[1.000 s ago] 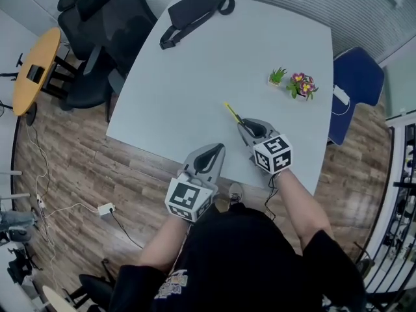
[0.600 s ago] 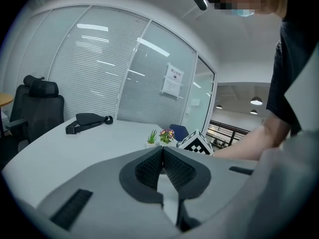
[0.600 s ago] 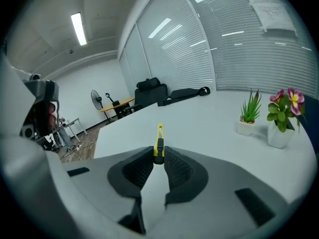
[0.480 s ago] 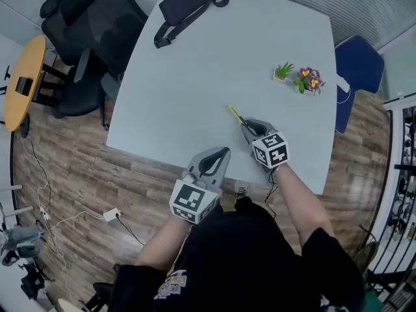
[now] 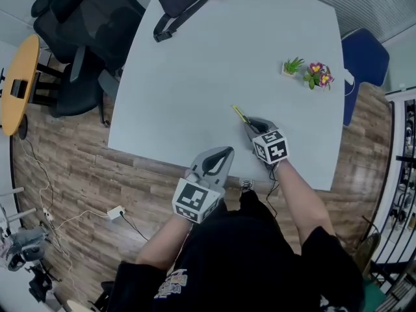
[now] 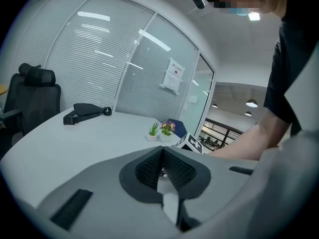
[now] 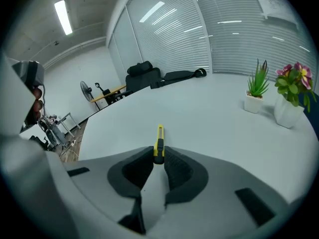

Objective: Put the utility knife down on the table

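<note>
Your left gripper [image 5: 223, 152] hovers at the table's [image 5: 195, 70] near edge, its 2 jaws pressed together on nothing. Farther in, your right gripper [image 5: 249, 123] pinches the yellow utility knife [image 7: 159, 139] by its rear end, low over the tabletop, tip pointing away from you

Nothing legible; the sheet [image 6: 174, 76] on the glass wall [image 6: 99, 68] is too small.

head view looks steeply down on the table [image 5: 208, 64]. each gripper view sits low behind its jaws, facing across it; all share the flowering plant [image 5: 318, 75].
</note>
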A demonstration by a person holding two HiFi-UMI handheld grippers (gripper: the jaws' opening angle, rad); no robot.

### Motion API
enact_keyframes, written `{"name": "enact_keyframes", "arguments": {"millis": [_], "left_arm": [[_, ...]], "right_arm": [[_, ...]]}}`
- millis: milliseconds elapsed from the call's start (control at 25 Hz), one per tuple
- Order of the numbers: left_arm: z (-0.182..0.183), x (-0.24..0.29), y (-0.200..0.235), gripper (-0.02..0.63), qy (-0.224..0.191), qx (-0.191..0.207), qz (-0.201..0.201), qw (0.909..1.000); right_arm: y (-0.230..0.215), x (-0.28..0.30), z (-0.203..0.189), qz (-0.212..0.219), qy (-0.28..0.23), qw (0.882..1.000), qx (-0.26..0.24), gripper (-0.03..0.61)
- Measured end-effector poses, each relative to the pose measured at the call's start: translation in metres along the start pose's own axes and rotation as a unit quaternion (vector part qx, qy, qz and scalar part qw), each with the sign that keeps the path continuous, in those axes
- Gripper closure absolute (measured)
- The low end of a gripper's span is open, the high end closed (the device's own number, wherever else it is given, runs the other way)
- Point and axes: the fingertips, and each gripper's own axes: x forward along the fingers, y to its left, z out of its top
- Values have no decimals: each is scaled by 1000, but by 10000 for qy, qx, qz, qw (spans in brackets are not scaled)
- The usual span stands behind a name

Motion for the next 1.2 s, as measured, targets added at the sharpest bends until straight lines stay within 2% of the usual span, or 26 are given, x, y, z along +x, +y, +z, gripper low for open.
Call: {"name": "enact_keyframes", "arguments": {"millis": [320,640,920,1200], "left_arm": [[-8,2,9,608,118,-55,-126,9998],[-11,3,12,609,143,-67,-155,9998],[-5,1,9,609,112,-14,-88,9999],[2,-3,-2,609,1,60,60,10000]], "right_arm": [[-1,14,-13,-169,309,9993,-127,508],[-1,16,-15,-191,363,9989,-218,506],[2,14,-13,-102,291,9993,-226,477],[4,-8,4,-54,-43,9994,-336,477]]}}
